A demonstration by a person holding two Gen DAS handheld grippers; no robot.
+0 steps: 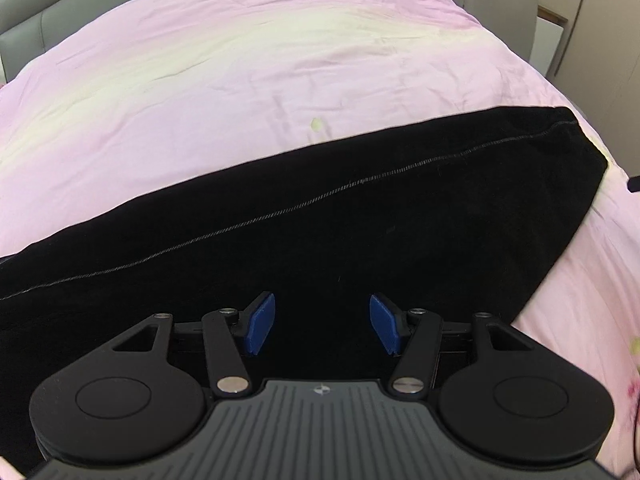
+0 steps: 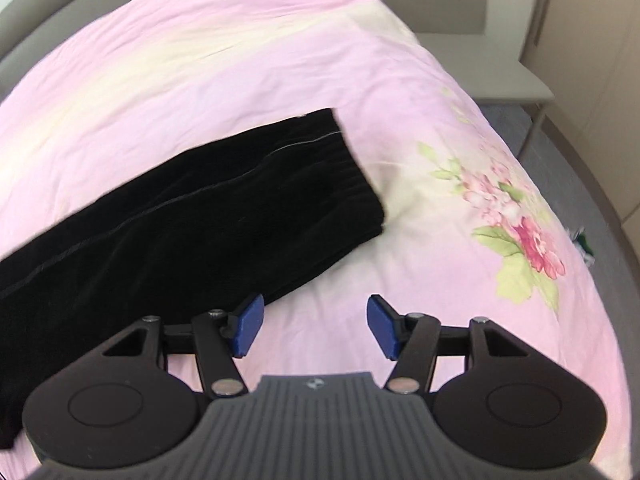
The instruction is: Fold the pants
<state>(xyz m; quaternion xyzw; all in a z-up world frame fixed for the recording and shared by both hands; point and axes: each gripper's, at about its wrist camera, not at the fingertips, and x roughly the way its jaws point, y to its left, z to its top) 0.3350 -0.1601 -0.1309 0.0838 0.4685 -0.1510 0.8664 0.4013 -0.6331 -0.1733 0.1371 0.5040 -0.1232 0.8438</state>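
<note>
Black velvety pants (image 1: 320, 216), laid flat and long across a wrinkled pink bedspread (image 1: 240, 60), pale seam running lengthwise; left gripper (image 1: 322, 326) and right gripper (image 2: 316, 326) wide, empty; floral print (image 2: 516, 216) only in right view.

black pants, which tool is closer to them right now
Left. The left tool hangs directly over the black pants; the right tool is over pink bedding beside their edge.
</note>
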